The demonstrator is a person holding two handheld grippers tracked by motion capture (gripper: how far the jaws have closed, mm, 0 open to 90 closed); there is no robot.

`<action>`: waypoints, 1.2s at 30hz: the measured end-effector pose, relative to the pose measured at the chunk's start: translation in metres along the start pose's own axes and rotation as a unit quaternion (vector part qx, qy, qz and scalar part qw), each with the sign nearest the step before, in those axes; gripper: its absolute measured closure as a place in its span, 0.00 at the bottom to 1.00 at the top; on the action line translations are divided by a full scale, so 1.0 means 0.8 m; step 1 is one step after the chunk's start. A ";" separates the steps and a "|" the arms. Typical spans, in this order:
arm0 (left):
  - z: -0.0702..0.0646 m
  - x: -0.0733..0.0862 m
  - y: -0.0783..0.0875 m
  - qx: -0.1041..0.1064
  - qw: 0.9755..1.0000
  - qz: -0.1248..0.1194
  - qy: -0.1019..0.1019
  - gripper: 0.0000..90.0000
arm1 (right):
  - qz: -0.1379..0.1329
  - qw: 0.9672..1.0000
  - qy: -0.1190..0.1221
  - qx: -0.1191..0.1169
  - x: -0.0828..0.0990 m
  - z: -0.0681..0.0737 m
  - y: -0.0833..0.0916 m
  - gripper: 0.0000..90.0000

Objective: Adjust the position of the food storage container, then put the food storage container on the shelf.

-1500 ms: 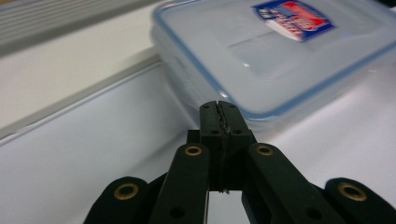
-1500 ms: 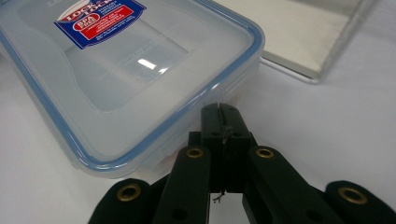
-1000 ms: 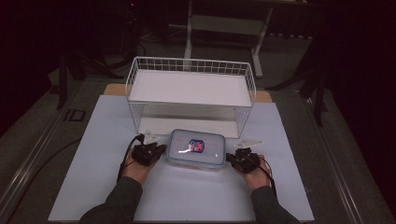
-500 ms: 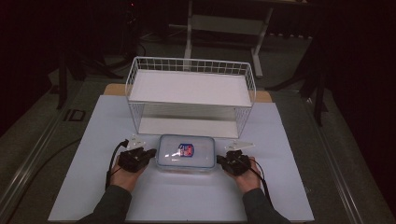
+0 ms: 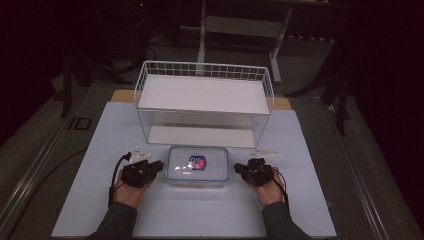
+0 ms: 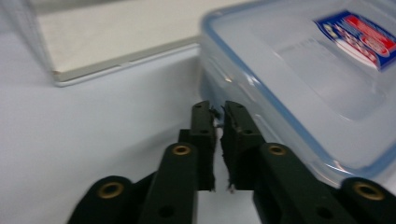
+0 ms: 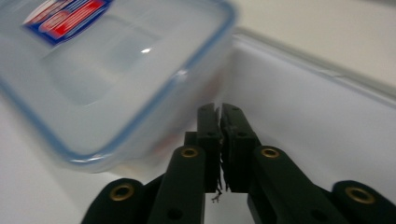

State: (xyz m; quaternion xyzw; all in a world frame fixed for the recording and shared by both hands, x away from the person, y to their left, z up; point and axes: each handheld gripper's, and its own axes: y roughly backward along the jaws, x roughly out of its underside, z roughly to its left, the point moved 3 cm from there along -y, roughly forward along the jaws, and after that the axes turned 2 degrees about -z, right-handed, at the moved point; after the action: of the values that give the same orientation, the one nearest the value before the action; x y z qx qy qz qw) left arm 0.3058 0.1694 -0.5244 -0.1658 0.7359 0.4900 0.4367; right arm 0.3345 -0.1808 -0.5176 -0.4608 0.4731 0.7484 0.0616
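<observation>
A clear plastic box (image 5: 198,166) with a blue-rimmed lid lies on the pale mat (image 5: 90,150) of the table, just in front of the white wire rack (image 5: 205,95) and roughly centred under its lower shelf. A red and blue label (image 5: 197,162) sits on the lid. The box rests flat, lid on.

The left gripper (image 5: 158,167) lies at the box's left end, held in the person's left hand (image 5: 130,192), with its tips pointing toward the box's side. In the left gripper view (image 6: 217,111) its two black jaws stand almost together, with only a narrow slit between them and nothing in that slit; they have just been opening a little. The tips sit just beside the box's wall, near the lower edge below the lid rim; whether they touch it I cannot tell.

The right gripper (image 5: 239,169) lies at the box's right end, held in the right hand (image 5: 270,192), pointing inward at the box. In the right gripper view (image 7: 219,109) its jaws are likewise nearly closed with a thin gap and nothing gripped; they too have just parted slightly. Its tips lie close to the box's corner, low by the mat.

Neither gripper holds the box. A cable (image 5: 114,177) trails back from the left gripper along the wrist
</observation>
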 end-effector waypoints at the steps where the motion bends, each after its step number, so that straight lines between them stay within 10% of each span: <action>1: 0.002 -0.001 0.002 -0.001 1.000 -0.004 0.003 0.82 | -0.010 1.000 -0.012 -0.003 -0.001 -0.005 0.005 0.90; 11: 0.000 -0.020 0.010 0.048 0.997 -0.055 0.036 0.52 | -0.049 0.997 -0.040 -0.052 -0.018 -0.001 0.020 0.54; 25: -0.017 -0.019 -0.024 0.113 0.991 0.002 0.065 0.27 | -0.012 0.991 -0.089 -0.102 -0.024 0.017 -0.015 0.21; 30: -0.007 -0.014 -0.031 0.151 0.981 0.011 0.121 0.25 | -0.003 0.984 -0.115 -0.135 -0.022 0.021 -0.028 0.14; 36: -0.007 -0.013 -0.037 0.171 0.976 0.022 0.135 0.21 | 0.004 0.980 -0.134 -0.150 -0.019 0.018 -0.036 0.14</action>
State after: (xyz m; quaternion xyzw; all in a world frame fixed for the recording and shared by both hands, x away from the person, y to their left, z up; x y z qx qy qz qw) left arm 0.3286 0.1487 -0.5326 -0.1367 0.8644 0.3399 0.3445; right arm 0.3491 -0.1489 -0.5226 -0.3585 0.3444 0.8661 0.0515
